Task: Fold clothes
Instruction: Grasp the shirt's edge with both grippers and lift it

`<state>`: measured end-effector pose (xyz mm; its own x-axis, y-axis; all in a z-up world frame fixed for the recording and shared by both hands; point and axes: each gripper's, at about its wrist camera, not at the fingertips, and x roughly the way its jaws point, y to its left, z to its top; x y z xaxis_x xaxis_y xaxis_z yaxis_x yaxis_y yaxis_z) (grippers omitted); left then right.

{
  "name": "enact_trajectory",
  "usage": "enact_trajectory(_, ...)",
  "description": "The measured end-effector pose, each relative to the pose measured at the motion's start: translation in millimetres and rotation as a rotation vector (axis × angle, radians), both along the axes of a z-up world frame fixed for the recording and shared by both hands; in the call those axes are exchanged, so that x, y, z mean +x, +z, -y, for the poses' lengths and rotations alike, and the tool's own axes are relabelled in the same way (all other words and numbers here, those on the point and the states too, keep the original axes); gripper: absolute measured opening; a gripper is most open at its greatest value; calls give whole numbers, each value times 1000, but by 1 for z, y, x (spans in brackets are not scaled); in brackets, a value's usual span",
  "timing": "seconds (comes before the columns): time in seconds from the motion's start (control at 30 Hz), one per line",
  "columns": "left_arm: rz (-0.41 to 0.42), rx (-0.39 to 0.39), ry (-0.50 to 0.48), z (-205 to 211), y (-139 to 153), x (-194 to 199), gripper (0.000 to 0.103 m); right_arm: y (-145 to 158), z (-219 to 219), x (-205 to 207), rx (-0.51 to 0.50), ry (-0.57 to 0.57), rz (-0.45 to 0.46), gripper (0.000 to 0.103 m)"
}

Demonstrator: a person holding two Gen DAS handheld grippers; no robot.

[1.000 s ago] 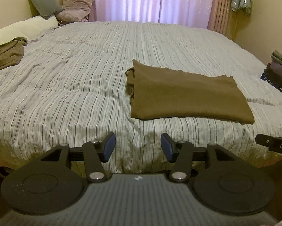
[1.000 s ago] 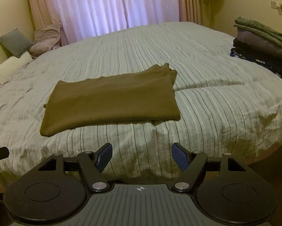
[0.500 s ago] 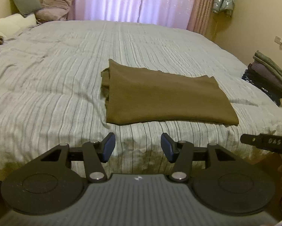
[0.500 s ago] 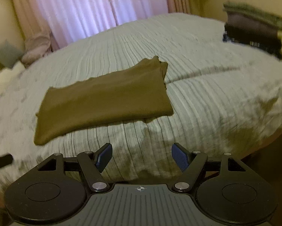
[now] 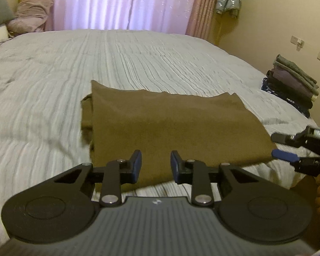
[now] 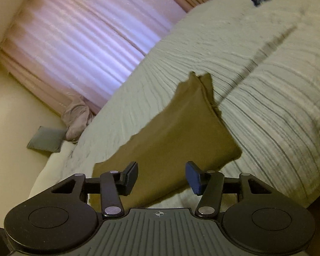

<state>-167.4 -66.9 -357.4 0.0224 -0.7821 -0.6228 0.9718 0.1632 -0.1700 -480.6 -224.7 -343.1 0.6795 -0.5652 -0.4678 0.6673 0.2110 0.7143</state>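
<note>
Both claws, the left gripper (image 5: 155, 166) and right gripper (image 6: 162, 177), are closing but still unclenched over the near edge of the folded brown garment (image 5: 170, 123) on the striped bed (image 5: 42, 85).

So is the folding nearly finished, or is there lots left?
Partly done. A stack of folded clothes sits at the bed's far right edge, and the brown garment already lies folded flat on the striped bedspread. Both tongs, left and right, are closing at its near edge, holding nothing yet. Probably left: another fold or moving it to the stack. More unfolded clothes can't be seen from here.
</note>
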Motion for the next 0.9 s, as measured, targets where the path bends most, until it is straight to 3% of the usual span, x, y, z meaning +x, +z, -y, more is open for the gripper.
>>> enact_trajectory(0.1, -27, 80, 9, 19, -24, 10, 24, -23, 15, 0, 89, -9, -81, 54)
enact_trajectory(0.17, -56, 109, 11, 25, -33, 16, 23, -21, 18, -6, 106, 8, -69, 54)
enact_trajectory(0.4, -109, 43, 21, 27, -9, 42, 23, 2, 45, -40, 38, -51, 1, 55)
enact_trajectory(0.53, -124, 11, 42, 30, -4, 55, 24, -9, 73, -55, 94, -113, 62, 55)
enact_trajectory(0.7, -144, 101, 38, 35, -31, 56, 25, -15, 89, -56, 136, -86, 96, 55)
enact_trajectory(0.9, -240, 50, 50, 30, -24, 69, 25, -33, 109, -56, 190, -65, 179, 55)
